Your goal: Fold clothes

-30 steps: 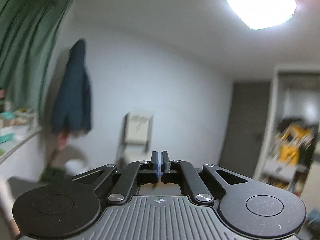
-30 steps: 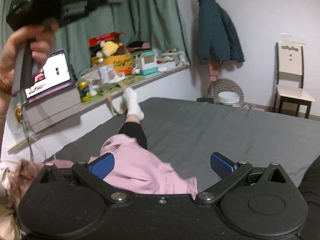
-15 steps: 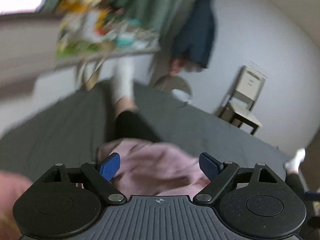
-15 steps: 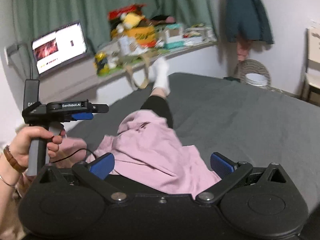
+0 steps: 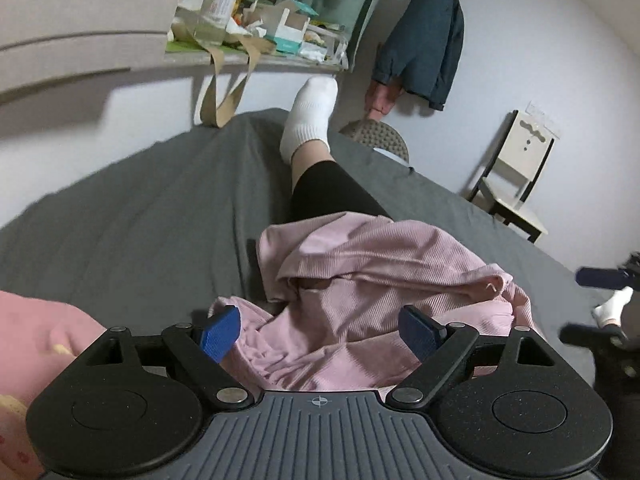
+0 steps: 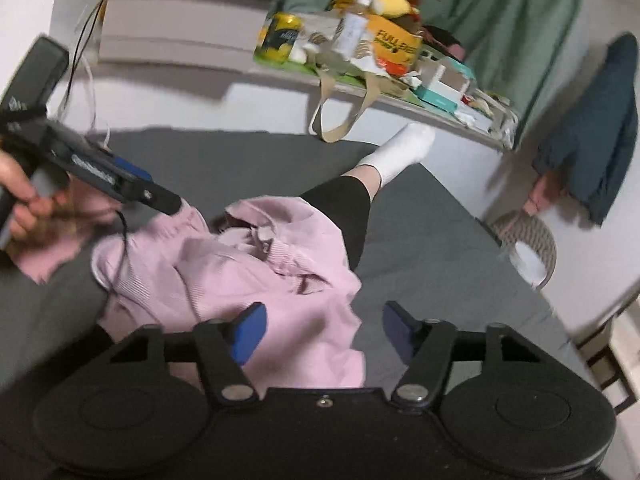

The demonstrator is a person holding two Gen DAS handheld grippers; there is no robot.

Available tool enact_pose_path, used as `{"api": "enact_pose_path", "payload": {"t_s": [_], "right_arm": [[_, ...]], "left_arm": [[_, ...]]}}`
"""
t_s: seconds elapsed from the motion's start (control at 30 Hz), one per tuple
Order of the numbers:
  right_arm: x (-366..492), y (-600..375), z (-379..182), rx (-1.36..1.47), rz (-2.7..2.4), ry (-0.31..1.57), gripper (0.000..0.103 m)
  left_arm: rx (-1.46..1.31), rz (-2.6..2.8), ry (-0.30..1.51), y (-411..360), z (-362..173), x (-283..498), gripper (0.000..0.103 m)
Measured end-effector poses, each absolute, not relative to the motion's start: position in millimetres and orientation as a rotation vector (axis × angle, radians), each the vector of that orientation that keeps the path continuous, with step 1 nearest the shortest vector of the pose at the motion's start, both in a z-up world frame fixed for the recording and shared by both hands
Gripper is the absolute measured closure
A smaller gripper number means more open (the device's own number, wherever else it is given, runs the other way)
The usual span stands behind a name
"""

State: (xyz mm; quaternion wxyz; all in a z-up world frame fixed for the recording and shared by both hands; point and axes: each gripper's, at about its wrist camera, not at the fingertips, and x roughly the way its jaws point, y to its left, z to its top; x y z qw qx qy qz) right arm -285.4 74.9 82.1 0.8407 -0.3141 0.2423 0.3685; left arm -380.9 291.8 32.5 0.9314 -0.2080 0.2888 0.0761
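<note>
Both grippers have come down from where they were pointing a second ago: the left gripper (image 5: 320,330), which was facing the far wall and ceiling light with its fingers pressed together, is now hanging over the bed with its blue fingers spread wide apart, holding nothing. The right gripper (image 6: 322,330) is also standing open and empty, its blue pads well apart.

A crumpled pink ribbed garment (image 5: 376,280) is lying in a heap on the grey bed sheet (image 5: 132,220), toward the near edge of the bed, draped partly over the person's leg in black leggings (image 5: 324,190). The foot in a white sock (image 5: 310,118) is reaching toward the bed's far edge. The left gripper's fingers are sitting just above the garment's near folds; whether they touch the cloth cannot be told. From the right wrist view, the garment (image 6: 240,268) is lying under the right gripper's left finger, while its right finger is over bare sheet.

A cluttered shelf (image 6: 400,92) is running along the wall beyond the bed, a dark teal jacket (image 5: 424,36) is hanging on the wall, and a chair (image 5: 516,172) is standing past the bed's far right corner.
</note>
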Motion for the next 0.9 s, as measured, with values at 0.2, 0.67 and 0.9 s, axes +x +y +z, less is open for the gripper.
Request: {"api": "enact_pose_path", "payload": {"t_s": [0.2,0.67,0.9], "right_arm": [[-271.6,81.0,75.4,-0.789,0.836,0.473,0.051],[-264.9,95.4,65.6,-0.996,0.902,0.337,0.072],[-252.9,88.1,68.0,-0.949,0.923,0.383,0.073]], "left_arm": [[-0.435,0.134,0.566,295.1,24.8,-380.3,0.016],[-0.477,0.163,0.538,307.3,17.3,-383.8,0.016],[-0.435,0.164,0.556,300.4,16.4,-378.0,0.016]]}}
